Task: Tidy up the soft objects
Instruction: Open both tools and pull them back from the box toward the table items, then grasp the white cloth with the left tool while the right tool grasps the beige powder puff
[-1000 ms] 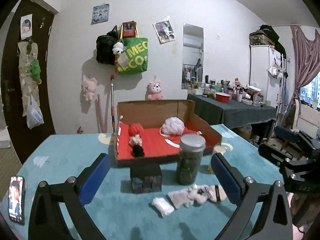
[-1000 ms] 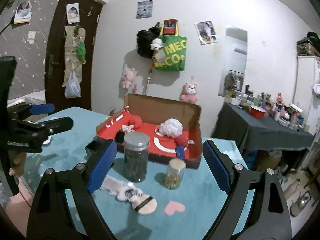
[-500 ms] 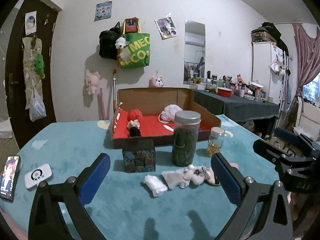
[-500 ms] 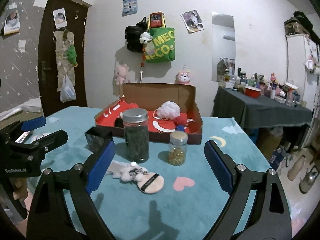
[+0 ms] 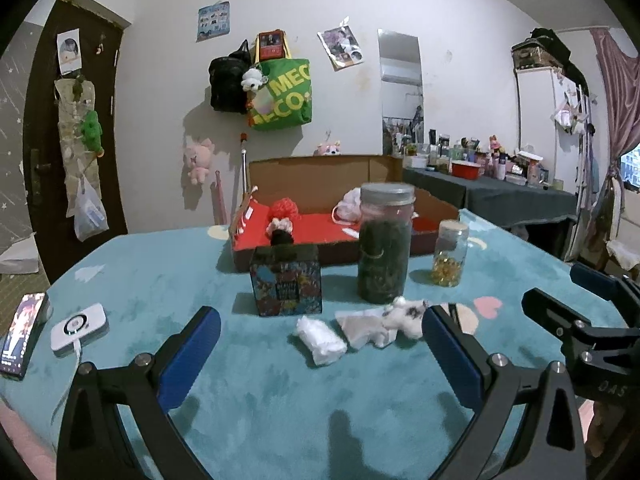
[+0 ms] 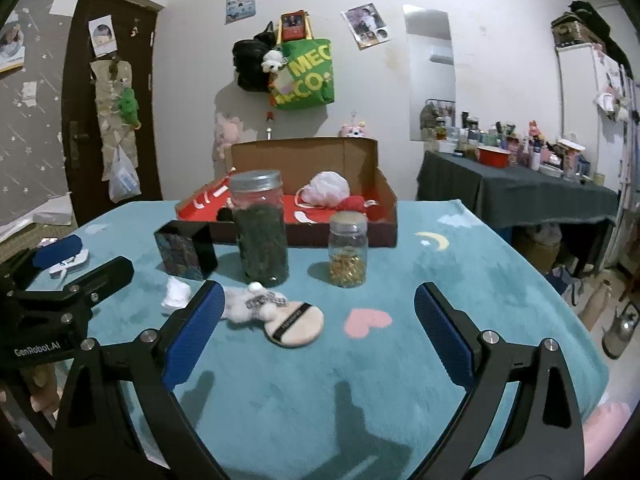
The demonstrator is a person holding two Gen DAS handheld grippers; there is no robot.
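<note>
Several soft things lie in the box [image 6: 384,204]; puff [image 6: 294,323], plush [image 6: 256,305] and wad [image 5: 320,340] remain before it; both my grippers' fingers [image 6: 196,328] gape wide, empty.

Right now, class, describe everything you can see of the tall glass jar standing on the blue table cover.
The tall glass jar stands upright on the blue table cover, in front of the open cardboard box. It has a clear cylindrical body and a grey metal-looking screw lid, which is on. Dark green, leafy-looking contents fill most of it. A smaller jar stands apart beside it; a small plush toy lies at its base. Neither gripper touches it.
</note>
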